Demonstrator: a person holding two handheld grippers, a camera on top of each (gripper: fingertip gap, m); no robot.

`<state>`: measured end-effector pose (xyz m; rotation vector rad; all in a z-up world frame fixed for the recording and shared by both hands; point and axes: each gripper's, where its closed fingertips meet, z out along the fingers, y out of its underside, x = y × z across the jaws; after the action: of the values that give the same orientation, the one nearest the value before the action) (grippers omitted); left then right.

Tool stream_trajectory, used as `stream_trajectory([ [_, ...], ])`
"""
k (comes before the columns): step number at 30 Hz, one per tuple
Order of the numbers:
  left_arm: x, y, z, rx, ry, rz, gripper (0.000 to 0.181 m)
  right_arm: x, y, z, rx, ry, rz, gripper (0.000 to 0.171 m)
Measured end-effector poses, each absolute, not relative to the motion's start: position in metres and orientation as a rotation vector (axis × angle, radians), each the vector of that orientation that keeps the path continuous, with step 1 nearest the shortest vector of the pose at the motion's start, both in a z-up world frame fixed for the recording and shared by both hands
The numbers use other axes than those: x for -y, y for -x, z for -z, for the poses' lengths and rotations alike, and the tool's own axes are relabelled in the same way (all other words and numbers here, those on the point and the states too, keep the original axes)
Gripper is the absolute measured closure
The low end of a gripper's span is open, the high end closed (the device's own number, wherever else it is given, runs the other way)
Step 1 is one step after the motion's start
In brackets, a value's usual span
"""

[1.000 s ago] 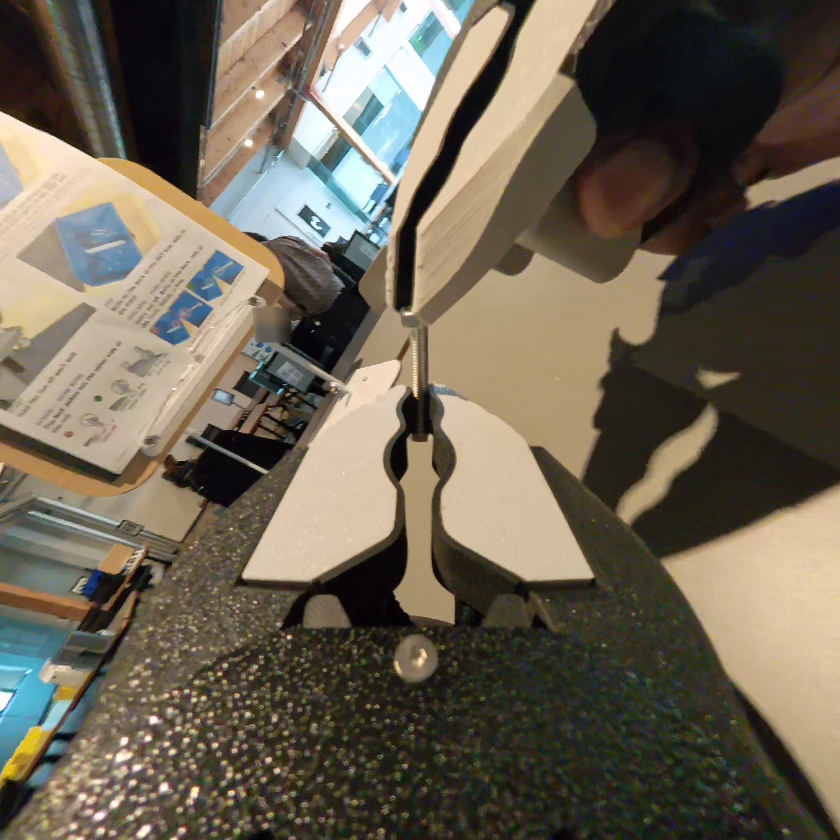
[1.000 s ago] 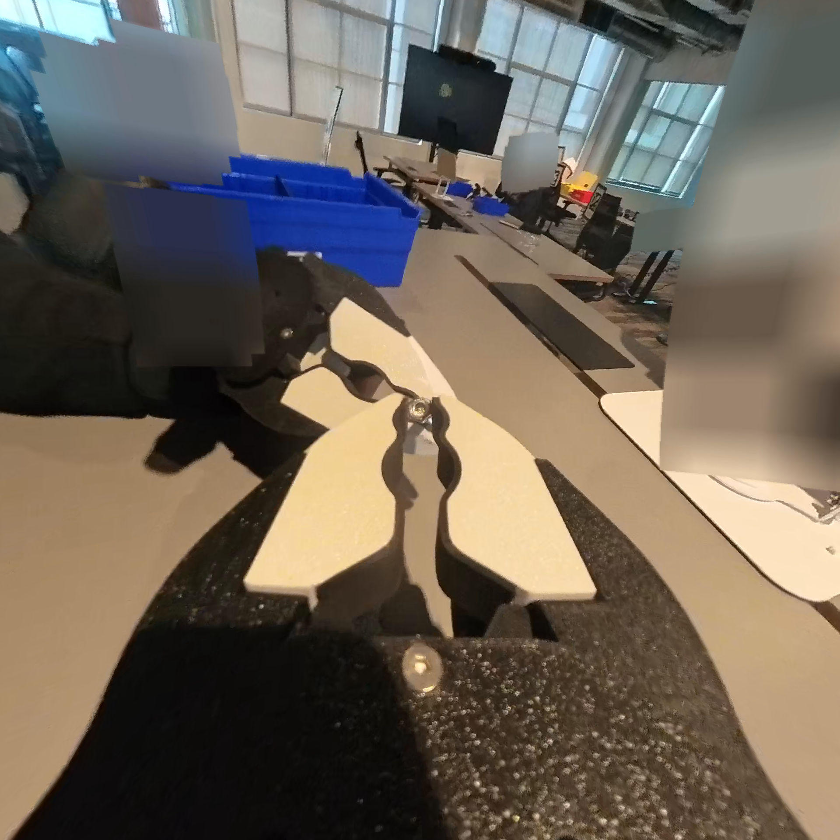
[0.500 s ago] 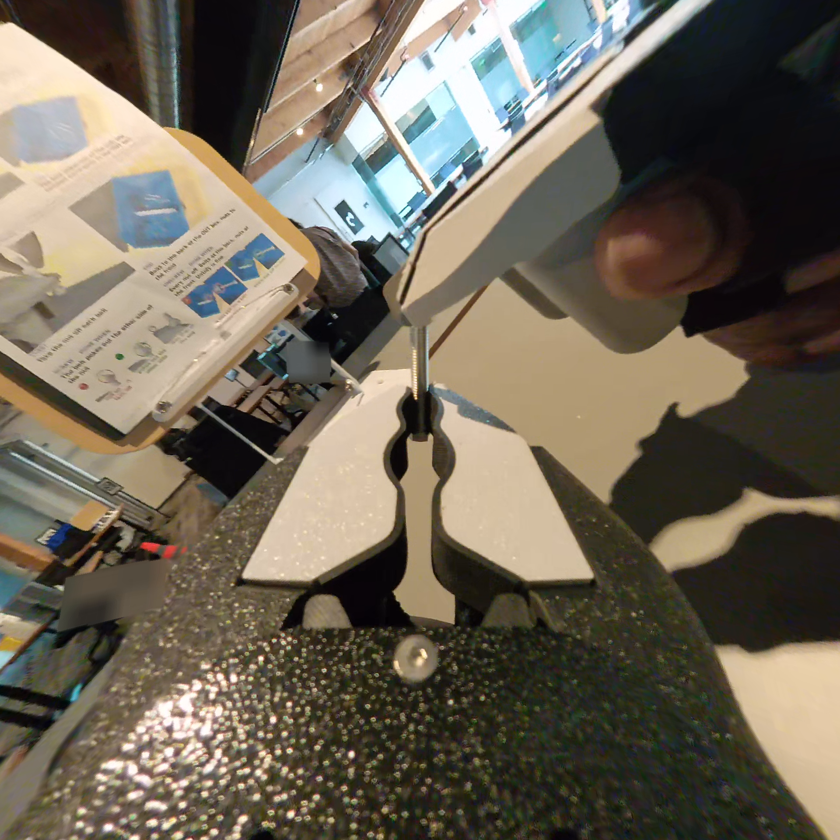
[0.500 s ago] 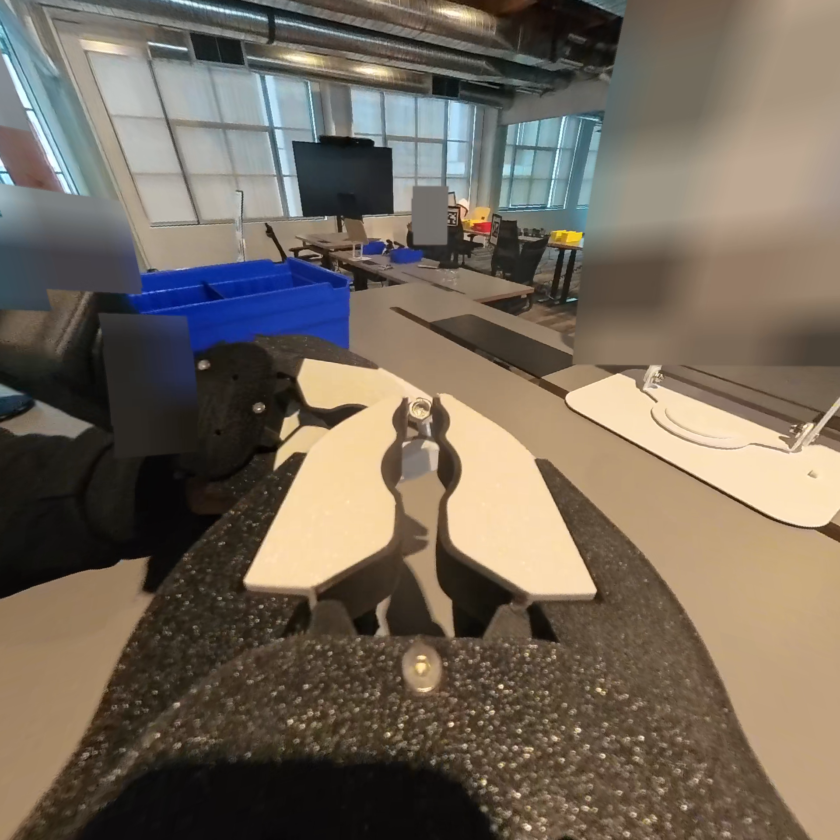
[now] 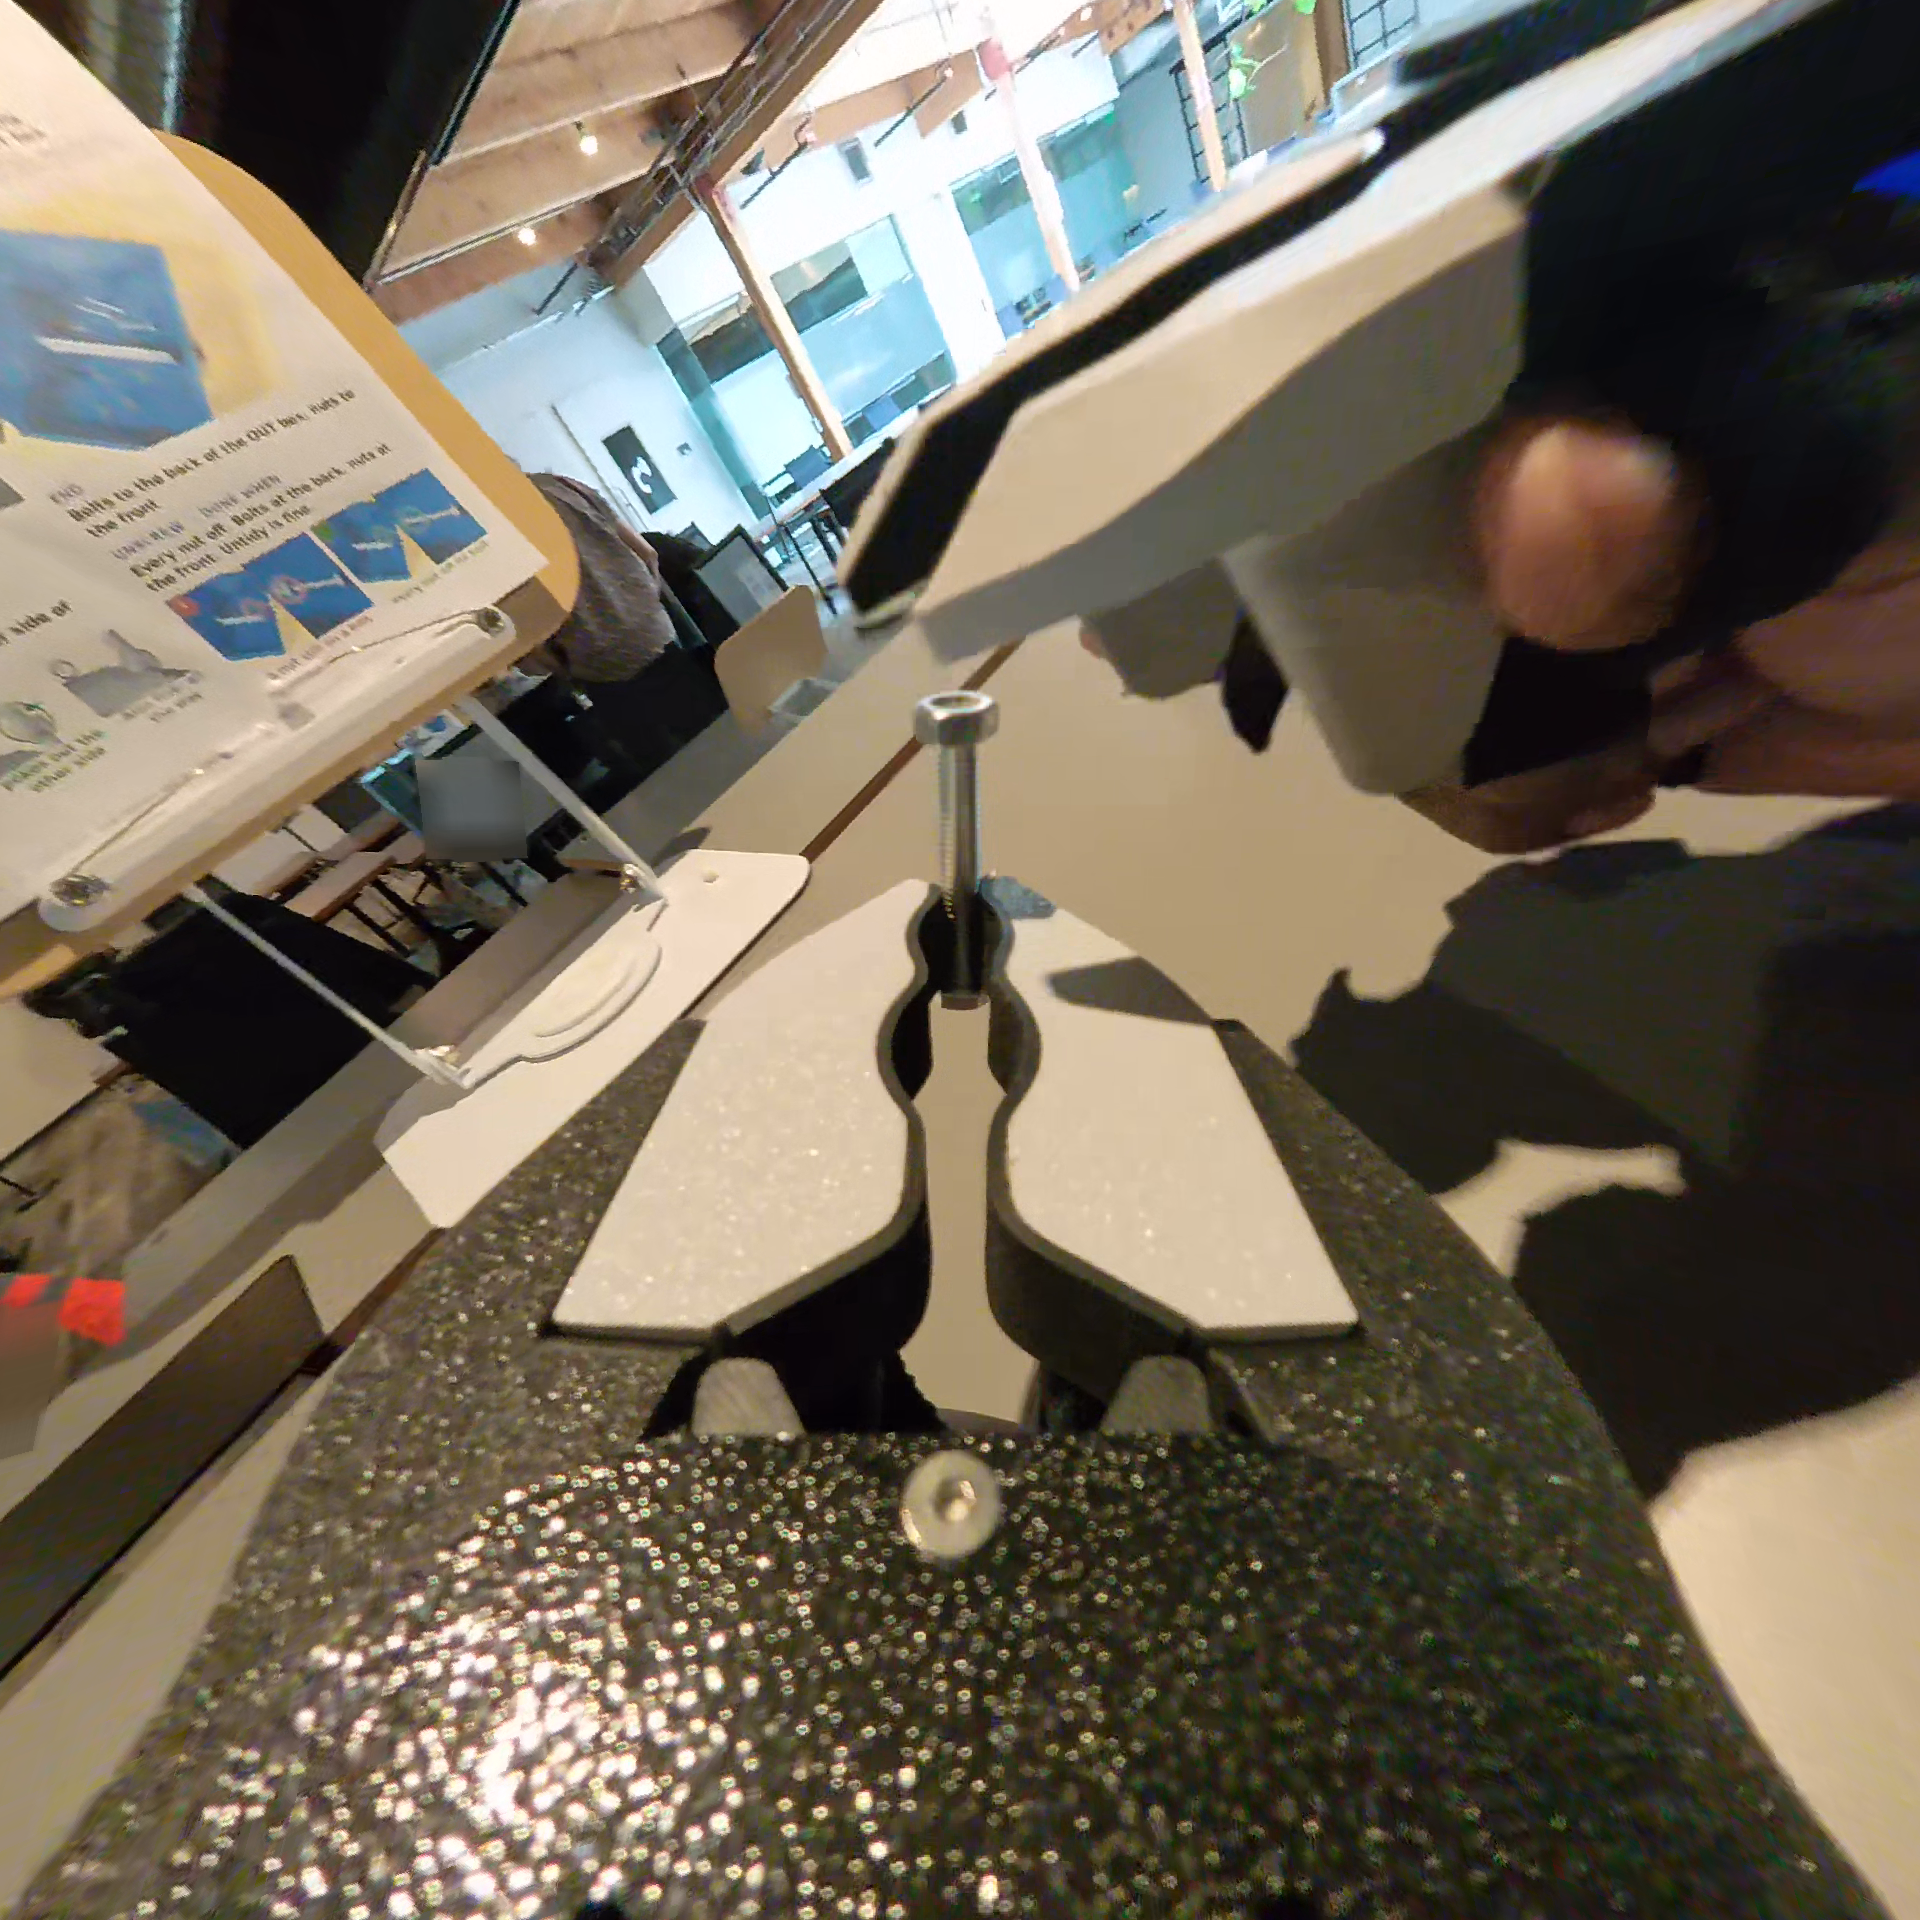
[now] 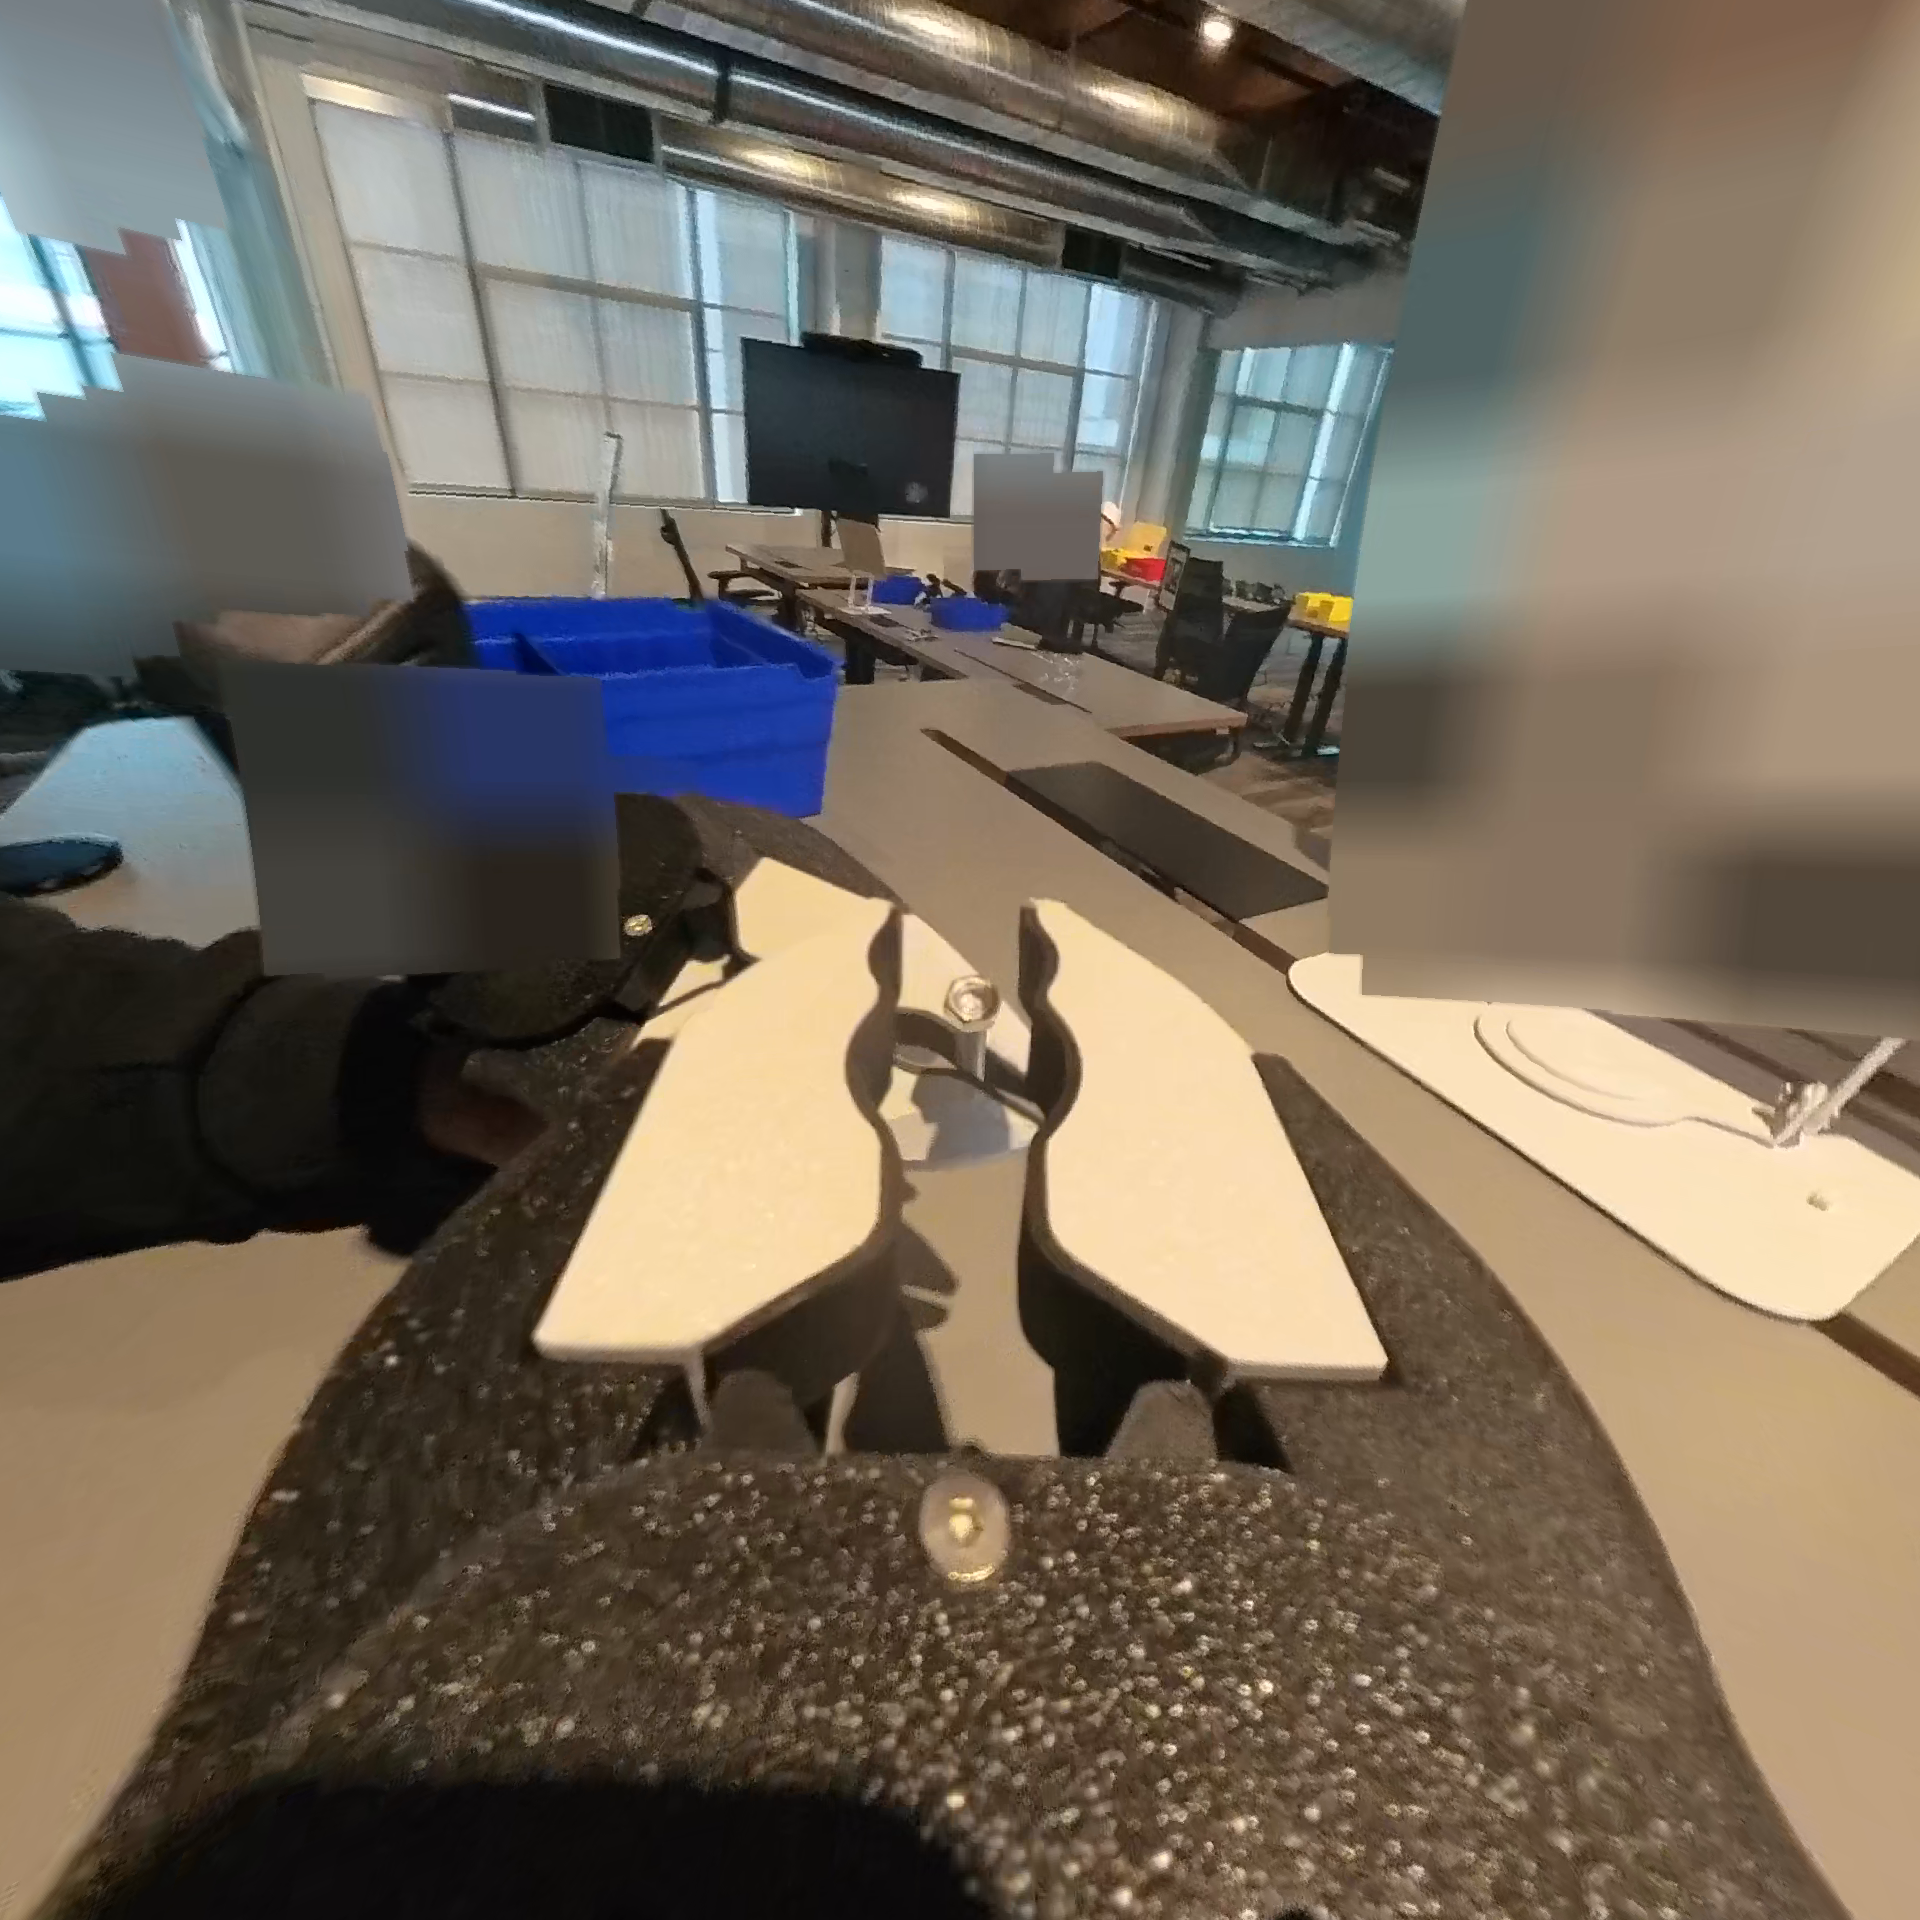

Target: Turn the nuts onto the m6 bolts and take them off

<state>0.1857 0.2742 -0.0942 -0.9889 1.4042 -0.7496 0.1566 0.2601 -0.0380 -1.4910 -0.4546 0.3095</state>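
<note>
Two grippers here. What does the left gripper (image 5: 961, 925) have?

Its jaws are narrow, clamped on the threaded lower end of a silver socket-head bolt (image 5: 961, 810). The bolt stands upright between the pale fingertips, head on top and clear of everything.

And the right gripper (image 6: 961, 914)?

Its jaws stand wide apart with nothing between the pads. In the right wrist view you look down through the gap onto the bolt head (image 6: 971, 1003). In the left wrist view it hangs above and to the right of the bolt, near the head but apart from it, gripped by a hand in a black fingerless glove (image 5: 1621, 540).

Is a nut on the bolt?

I cannot tell; the shank that shows above the left jaws is bare thread.

What is around them?

A grey table (image 5: 1143, 831) lies under both. On the far left of it is a blue plastic bin with dividers (image 6: 665, 686). To the right lies a white flat stand base (image 6: 1662, 1153), and in the left wrist view that base carries a tilted wooden board with a printed instruction sheet (image 5: 208, 468). A black screen on a stand (image 6: 850, 426) is far back by the windows.
</note>
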Motion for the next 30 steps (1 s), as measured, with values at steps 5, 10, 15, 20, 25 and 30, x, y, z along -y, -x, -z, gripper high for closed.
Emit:
stream_trajectory([
  [5,-0.275,-0.183,0.097,-1.449,0.965,0.762,0.176,-0.245,-0.160,0.047,0.714,1.527,-0.281,0.147],
  [10,-0.273,-0.182,0.105,-1.529,0.904,0.675,0.176,-0.243,-0.169,0.060,0.808,1.583,-0.132,0.148],
  [15,-0.271,-0.182,0.113,-1.599,0.849,0.571,0.176,-0.242,-0.170,0.078,0.938,1.638,0.019,0.148],
  [20,-0.270,-0.182,0.119,-1.655,0.797,0.470,0.176,-0.240,-0.170,0.084,0.992,1.653,0.071,0.148],
  [25,-0.268,-0.182,0.124,-1.691,0.770,0.424,0.176,-0.238,-0.166,0.093,1.049,1.676,0.091,0.149],
  [30,-0.268,-0.182,0.124,-1.701,0.740,0.358,0.176,-0.242,-0.164,0.099,1.047,1.713,0.115,0.158],
])
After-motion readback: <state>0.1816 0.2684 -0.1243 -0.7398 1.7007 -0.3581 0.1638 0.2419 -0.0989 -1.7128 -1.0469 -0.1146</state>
